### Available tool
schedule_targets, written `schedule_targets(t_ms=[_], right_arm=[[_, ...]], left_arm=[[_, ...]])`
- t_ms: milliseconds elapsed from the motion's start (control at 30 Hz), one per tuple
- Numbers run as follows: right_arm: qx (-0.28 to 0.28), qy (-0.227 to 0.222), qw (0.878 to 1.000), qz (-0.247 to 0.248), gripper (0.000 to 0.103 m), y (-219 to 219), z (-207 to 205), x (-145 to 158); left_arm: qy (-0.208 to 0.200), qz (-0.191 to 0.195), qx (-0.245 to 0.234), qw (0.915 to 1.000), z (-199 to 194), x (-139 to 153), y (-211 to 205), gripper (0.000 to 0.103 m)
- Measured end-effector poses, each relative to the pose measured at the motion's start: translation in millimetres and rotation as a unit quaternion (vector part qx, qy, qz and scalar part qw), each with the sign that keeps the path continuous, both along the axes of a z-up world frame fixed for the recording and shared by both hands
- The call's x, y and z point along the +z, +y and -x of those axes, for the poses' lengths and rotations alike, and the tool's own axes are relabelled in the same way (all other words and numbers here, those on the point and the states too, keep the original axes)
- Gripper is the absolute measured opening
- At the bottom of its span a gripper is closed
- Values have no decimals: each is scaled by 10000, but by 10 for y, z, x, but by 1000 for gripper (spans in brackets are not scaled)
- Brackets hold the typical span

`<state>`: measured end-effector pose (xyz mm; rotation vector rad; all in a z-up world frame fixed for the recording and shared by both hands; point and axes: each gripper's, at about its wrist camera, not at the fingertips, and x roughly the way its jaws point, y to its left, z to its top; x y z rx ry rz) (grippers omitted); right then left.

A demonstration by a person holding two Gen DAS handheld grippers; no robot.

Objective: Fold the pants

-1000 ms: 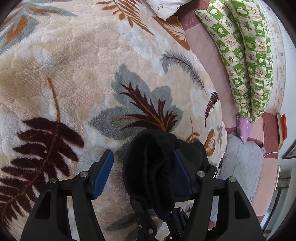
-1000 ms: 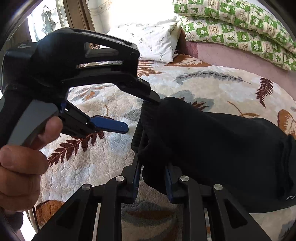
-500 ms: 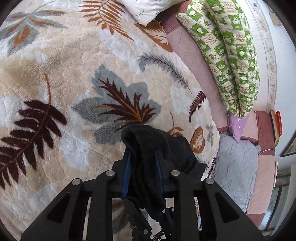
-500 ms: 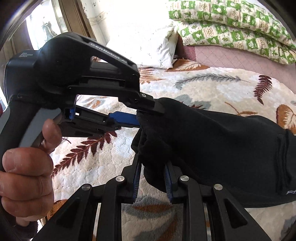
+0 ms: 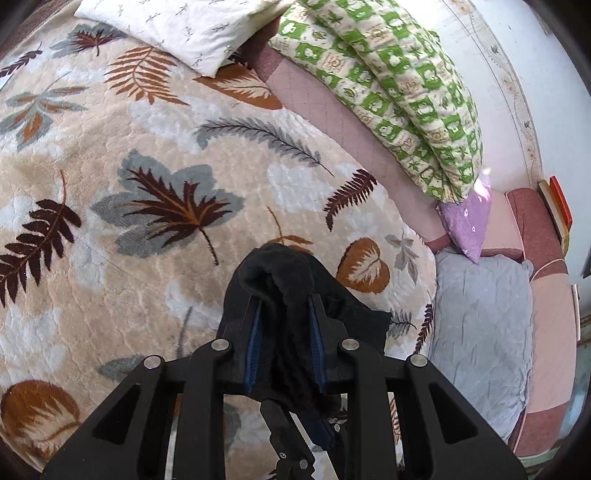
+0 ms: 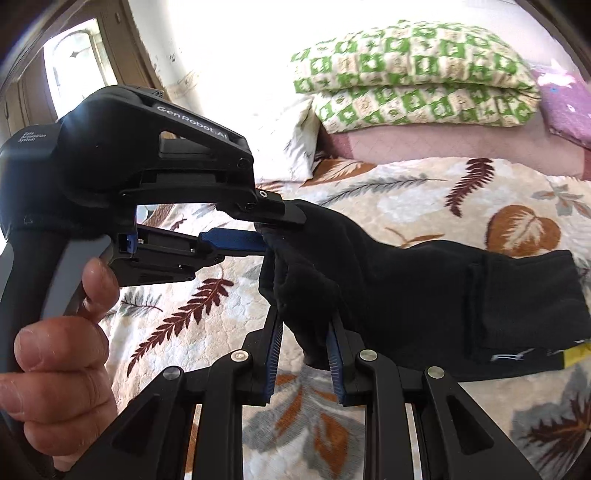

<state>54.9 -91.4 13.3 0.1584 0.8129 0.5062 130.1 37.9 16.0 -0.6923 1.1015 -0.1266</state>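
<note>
1. Left wrist view: left gripper [image 5: 285,325] w/ jaws pressed onto a bunched fold of black pants [image 5: 280,273], held above leaf-print blanket [image 5: 110,155].
2. Right wrist view: right gripper [image 6: 303,345] pinches same pants edge [image 6: 424,280] just below the left gripper [image 6: 273,229]; rest of the fabric trails right onto the blanket [image 6: 406,192].
3. Hand [image 6: 55,354] grips left unit's handle.
4. Bkgd: green-check quilt [image 5: 406,85], white pillow [image 5: 184,26], purple cushion [image 5: 467,221].
</note>
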Motion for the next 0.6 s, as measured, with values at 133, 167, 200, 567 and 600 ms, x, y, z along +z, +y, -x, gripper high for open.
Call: schedule_targets(t_ms=[133, 167, 200, 567, 600], right_arm=[[-215, -33, 9995, -231, 23, -329, 30, 69], [-251, -41, 9993, -279, 23, -400, 34, 81], [-280, -47, 9991, -317, 23, -459, 44, 86], [-712, 33, 9926, -979, 23, -1223, -37, 14], [-779, 59, 9916, -1035, 23, -1306, -58, -16]], left_arm=[[-75, -155, -101, 9998, -16, 87, -274, 21], [-70, -188, -100, 9997, -25, 96, -333, 21], [-78, -217, -121, 9997, -39, 107, -402, 21], [92, -547, -538, 9970, -365, 2, -1263, 21], [159, -505, -615, 9967, -395, -51, -1358, 21]])
